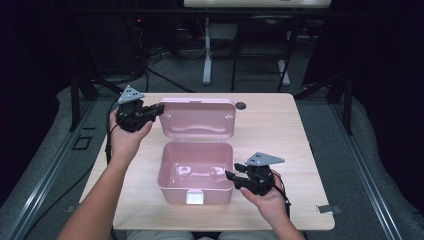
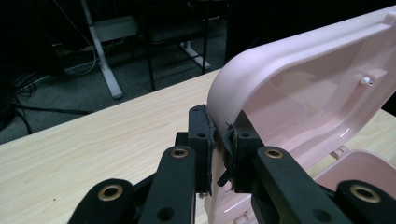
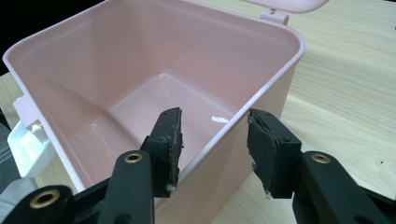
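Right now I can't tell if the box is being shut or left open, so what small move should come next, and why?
Probably swing the lid forward and down over the box. The left gripper is clamped on the lid's edge, the lid stands open, and the box looks empty. The right gripper straddles the box's side wall with jaws apart, not pressing; closing it first might steady the box.

Two black gripper (image 1: 159, 111) bodies with brass-ringed screw holes, grey three-cornered top plates, trailing black cables.
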### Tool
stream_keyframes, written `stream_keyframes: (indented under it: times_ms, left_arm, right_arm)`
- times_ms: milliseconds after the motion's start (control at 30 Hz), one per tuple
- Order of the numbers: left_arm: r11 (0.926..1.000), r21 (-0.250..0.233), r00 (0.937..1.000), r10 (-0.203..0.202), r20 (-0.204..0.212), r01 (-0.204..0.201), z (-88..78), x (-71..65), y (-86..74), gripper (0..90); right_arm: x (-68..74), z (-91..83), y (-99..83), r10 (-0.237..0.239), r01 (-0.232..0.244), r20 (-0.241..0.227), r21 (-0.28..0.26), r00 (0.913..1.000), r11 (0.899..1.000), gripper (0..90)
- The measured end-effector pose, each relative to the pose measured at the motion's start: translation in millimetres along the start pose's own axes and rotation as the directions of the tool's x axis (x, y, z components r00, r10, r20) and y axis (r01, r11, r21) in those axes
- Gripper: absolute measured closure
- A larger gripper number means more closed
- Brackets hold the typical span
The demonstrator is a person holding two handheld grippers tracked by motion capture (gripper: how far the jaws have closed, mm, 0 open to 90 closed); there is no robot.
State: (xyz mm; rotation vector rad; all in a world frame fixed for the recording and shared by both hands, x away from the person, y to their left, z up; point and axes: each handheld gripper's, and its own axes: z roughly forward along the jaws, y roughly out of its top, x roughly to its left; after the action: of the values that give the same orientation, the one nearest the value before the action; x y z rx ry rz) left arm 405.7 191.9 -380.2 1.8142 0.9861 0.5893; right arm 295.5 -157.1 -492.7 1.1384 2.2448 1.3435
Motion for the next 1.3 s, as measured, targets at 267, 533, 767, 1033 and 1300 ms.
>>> stream_keyframes:
  times_ms: [267,533,767,1033,1300]
  left_arm:
    - [0.9995,-0.008,0.9996,-0.029,0.006,0.029,6.6,4.8,0.1,82.5]
    - [0.999,-0.004,0.999,-0.044,0.001,0.044,15.0,8.9,1.9,82.3]
    - [0.9986,0.005,0.9986,-0.052,-0.006,0.052,21.8,11.9,2.8,82.1]
    - [0.9972,0.002,0.9972,-0.074,-0.002,0.074,27.6,15.4,2.1,82.0]
    - [0.996,0.008,0.996,-0.089,-0.006,0.089,32.7,17.5,2.2,81.8]
  right_arm:
    - [0.1,0.3,-0.9,0.0,0.0,0.001,-0.001,1.0,1.0,54.2]
    - [-0.1,1.0,-2.1,0.004,-0.004,-0.001,-0.015,1.0,1.0,54.1]
    - [-0.7,1.0,-3.0,0.007,-0.007,-0.003,-0.022,1.0,1.0,54.1]
    - [-0.5,1.3,-3.6,0.01,-0.01,-0.003,-0.026,0.9999,1.0,53.7]
    - [-0.2,1.4,-4.2,0.016,-0.016,-0.002,-0.028,0.9999,0.999,53.6]
